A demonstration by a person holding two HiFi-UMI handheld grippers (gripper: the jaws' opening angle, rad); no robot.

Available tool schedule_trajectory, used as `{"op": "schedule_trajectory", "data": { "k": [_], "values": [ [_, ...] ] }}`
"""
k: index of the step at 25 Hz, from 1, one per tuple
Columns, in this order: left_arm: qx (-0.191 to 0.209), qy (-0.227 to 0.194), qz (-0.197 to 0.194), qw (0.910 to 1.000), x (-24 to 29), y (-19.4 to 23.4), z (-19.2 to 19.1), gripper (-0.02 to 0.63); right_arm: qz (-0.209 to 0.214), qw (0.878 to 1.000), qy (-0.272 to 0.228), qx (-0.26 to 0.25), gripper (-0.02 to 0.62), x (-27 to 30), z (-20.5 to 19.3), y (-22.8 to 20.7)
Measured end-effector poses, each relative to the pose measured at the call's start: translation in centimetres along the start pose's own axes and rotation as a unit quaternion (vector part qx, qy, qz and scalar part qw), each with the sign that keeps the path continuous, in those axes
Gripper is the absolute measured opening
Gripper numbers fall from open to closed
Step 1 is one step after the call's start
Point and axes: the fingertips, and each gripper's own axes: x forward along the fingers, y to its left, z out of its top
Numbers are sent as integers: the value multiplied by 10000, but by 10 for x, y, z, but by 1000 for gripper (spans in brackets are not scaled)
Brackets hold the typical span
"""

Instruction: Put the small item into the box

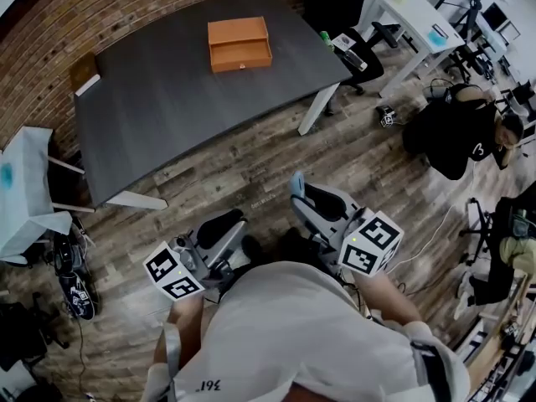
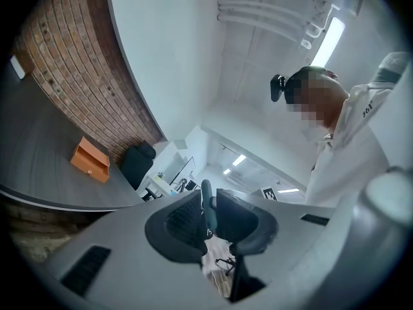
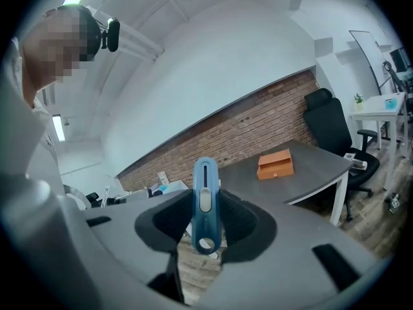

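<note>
Standing on the wooden floor (image 1: 251,166), the dark bench (image 1: 167,99) carried the orange box (image 1: 239,43), well apart from both claws. The right claw (image 3: 205,217) was grasping the blue small item (image 3: 204,199), upright. The left claw (image 2: 208,213) looked clenched on a thin teal strip (image 2: 206,199).

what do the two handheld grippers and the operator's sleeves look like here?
The left gripper and right gripper match: light grey moulded bodies, with black, rounded, ribbed jaw pads. Each carries a white marker cube printed with black square patterns. The person wears a pale shirt.
</note>
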Motion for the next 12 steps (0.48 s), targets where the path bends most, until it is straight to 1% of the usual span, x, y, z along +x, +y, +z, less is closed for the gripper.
{"op": "schedule_trajectory", "data": {
  "k": [7, 12],
  "values": [
    [92, -64, 175, 9998, 10, 11, 6, 69, 250, 9997, 57, -6, 140, 18, 7, -16],
    [189, -231, 402, 9987, 27, 29, 15, 69, 547, 9984, 93, -118, 140, 36, 25, -34]
  ]
}}
